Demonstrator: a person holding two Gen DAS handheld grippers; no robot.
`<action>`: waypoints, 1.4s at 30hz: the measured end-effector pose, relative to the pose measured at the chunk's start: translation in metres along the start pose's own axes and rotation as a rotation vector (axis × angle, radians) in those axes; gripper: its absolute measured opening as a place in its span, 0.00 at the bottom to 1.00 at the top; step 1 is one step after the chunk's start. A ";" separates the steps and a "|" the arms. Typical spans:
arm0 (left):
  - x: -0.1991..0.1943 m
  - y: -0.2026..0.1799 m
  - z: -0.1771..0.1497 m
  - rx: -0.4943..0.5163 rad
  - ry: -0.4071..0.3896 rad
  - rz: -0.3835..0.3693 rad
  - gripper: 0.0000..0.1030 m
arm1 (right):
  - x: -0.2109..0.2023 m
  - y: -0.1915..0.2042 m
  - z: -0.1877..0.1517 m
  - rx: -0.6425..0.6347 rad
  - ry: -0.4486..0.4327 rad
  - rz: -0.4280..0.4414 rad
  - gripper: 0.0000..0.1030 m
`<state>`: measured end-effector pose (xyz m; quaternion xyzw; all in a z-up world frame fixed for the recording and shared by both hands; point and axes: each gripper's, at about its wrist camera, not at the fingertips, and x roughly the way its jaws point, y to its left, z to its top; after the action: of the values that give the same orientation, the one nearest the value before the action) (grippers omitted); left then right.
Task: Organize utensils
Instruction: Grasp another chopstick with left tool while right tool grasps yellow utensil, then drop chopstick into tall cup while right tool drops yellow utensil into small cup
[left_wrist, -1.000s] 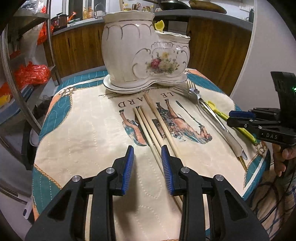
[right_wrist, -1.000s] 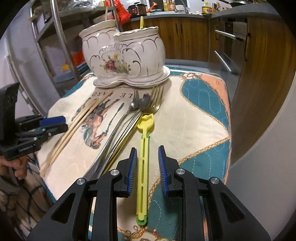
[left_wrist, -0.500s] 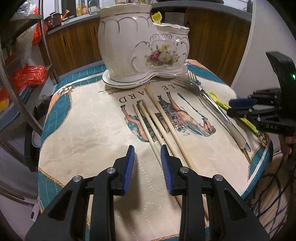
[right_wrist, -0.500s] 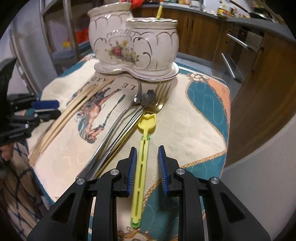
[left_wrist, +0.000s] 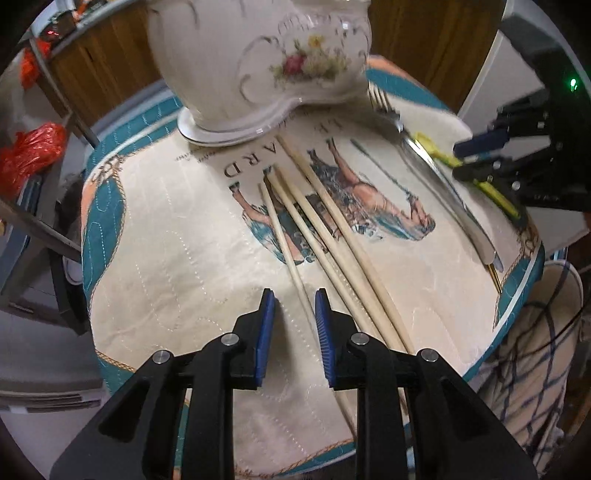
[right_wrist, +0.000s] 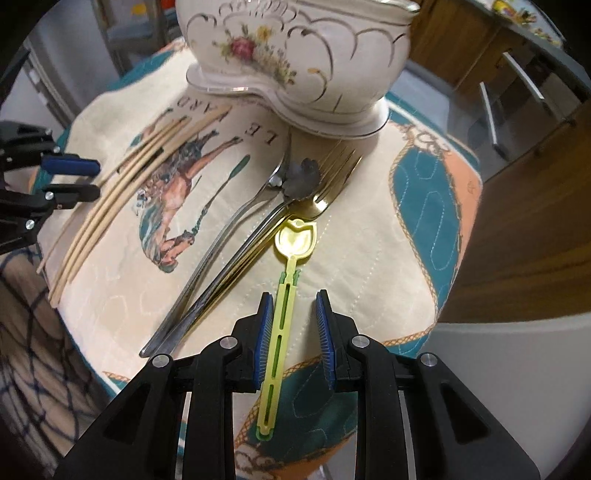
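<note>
1. Your left claw (left_wrist: 291, 336) hangs over the near end of the leftmost chopstick. The jaws stand narrow and are closing, with that stick in the gap between them, and the pads do not press on it yet. All the chopsticks (left_wrist: 317, 229) lie loose on the table, on the quilted cloth (left_wrist: 166, 229).
2. The cloth's print reads upside down from your side; the letters "ARD" show in the left view, and the rest is too blurred to read.
3. The ceramic holder (right_wrist: 295, 55) stands at the far side. Its inside is out of view here.
4. A spoon, a dark-bowled spoon and a gold fork (right_wrist: 325, 184) lie bunched mid-table, untouched.
5. Your right claw (right_wrist: 293, 339) straddles the yellow spoon (right_wrist: 284, 295) with narrow jaws; its handle lies next to the left pad, with nothing gripped.
6. I judge the sorting barely started: every utensil you can see is left to put away.
</note>
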<state>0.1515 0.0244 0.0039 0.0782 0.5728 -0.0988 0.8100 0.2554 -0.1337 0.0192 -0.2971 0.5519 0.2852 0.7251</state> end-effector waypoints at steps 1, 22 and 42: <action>0.001 0.001 0.003 -0.005 0.027 -0.005 0.22 | 0.001 -0.001 0.002 0.000 0.018 0.005 0.24; -0.009 0.049 0.000 -0.127 0.078 -0.093 0.04 | -0.014 -0.022 -0.007 0.109 -0.029 0.083 0.10; -0.112 0.052 0.007 -0.211 -0.475 -0.113 0.04 | -0.098 -0.056 -0.021 0.342 -0.585 0.246 0.10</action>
<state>0.1345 0.0811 0.1126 -0.0641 0.3773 -0.0992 0.9185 0.2613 -0.1954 0.1159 -0.0085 0.3923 0.3468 0.8519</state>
